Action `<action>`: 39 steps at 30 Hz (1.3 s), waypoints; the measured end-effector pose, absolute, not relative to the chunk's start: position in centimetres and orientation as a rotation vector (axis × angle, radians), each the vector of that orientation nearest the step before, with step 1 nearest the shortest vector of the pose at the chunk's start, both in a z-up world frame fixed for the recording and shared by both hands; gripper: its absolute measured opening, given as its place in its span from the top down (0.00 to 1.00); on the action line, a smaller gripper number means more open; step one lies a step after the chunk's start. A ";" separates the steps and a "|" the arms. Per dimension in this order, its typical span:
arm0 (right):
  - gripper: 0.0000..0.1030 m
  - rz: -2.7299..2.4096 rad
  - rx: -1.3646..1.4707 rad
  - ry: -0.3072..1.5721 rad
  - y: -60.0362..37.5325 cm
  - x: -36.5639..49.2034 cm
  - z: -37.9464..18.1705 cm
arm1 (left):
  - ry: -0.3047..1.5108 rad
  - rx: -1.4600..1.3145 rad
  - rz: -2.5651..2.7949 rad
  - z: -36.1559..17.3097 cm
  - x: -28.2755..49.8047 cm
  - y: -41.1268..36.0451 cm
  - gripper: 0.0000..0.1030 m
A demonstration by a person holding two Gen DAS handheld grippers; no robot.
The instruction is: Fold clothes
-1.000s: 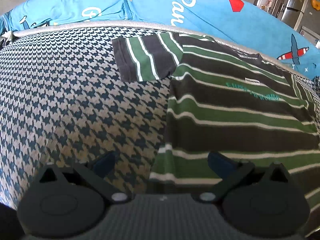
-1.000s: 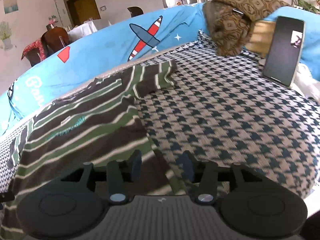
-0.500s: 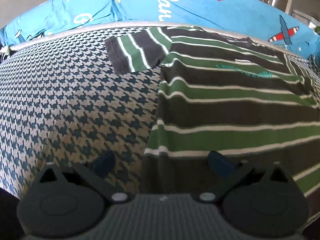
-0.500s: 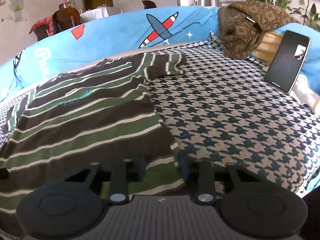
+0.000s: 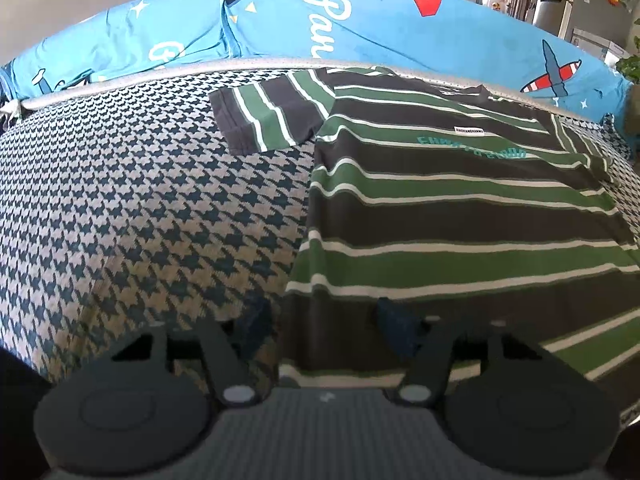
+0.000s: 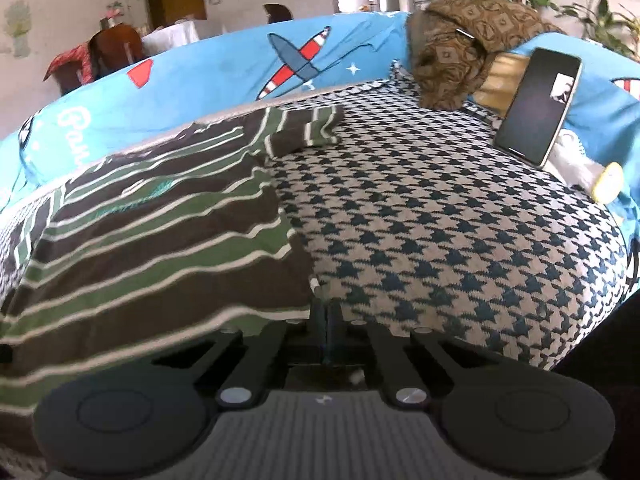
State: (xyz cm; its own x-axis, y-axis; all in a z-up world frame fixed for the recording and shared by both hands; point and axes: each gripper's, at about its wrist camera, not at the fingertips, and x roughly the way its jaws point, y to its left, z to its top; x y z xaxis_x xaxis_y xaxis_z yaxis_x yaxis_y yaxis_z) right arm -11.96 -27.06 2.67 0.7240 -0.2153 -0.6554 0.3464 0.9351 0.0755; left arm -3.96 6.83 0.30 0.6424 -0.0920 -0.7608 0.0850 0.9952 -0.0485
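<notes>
Here a striped T-shirt (image 5: 460, 208), in dark brown, green and thin white bands, lies spread flat on a houndstooth cover (image 5: 140, 220) over what looks like a sofa seat or bed. In the left wrist view the shirt fills the side from 12 to 4 o'clock, its hem nearest the camera and its collar toward the far edge, with one short sleeve (image 5: 272, 116) stretched out flat toward 11 o'clock. A small white label and teal lettering sit across the chest.

The left claw (image 5: 324, 324) is open, its two blue-tipped fingers spread to either side of the shirt's near left corner: one fingertip is over the houndstooth cover just beside the shirt's side edge, the other over the dark band by the hem. Whether either tip touches the cloth cannot be told.

In the right wrist view the shirt lies from 9 to 12 o'clock, and its other sleeve (image 6: 308, 130) points toward 12 o'clock. The right claw (image 6: 326, 320) is closed, its fingers drawn together at the shirt's near right hem corner, and the cloth there looks pinched between them and slightly raised.

A blue cushion cover (image 5: 360, 28) printed with aeroplanes, stars and white script runs along the far edge behind the shirt. Toward 1 o'clock in the right wrist view a brown patterned cloth (image 6: 460, 40) is heaped, and a dark phone (image 6: 536, 108) leans upright near it at 2 o'clock, well apart from the shirt.
</notes>
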 end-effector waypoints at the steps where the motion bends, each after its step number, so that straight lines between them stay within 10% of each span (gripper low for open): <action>1: 0.98 -0.308 0.191 0.697 -26.9 -12.1 2.7 | 0.868 -0.005 -0.103 0.3 -4.2 6.8 0.43; 16: 0.94 -0.227 0.234 0.599 -26.5 -14.1 3.8 | 0.873 -0.006 -0.117 0.3 -6.3 6.9 0.34; 39: 0.54 -0.013 0.072 0.740 -20.7 -13.1 1.2 | 0.875 0.043 -0.130 -0.2 -7.1 5.8 0.16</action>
State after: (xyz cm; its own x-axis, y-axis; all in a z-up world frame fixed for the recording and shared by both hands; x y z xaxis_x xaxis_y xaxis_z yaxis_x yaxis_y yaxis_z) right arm -13.10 -20.68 1.17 0.7386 0.0139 -0.6740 0.0372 0.9974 0.0614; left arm -7.09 5.82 -0.15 0.6337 -0.0960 -0.7676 0.1312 0.9912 -0.0157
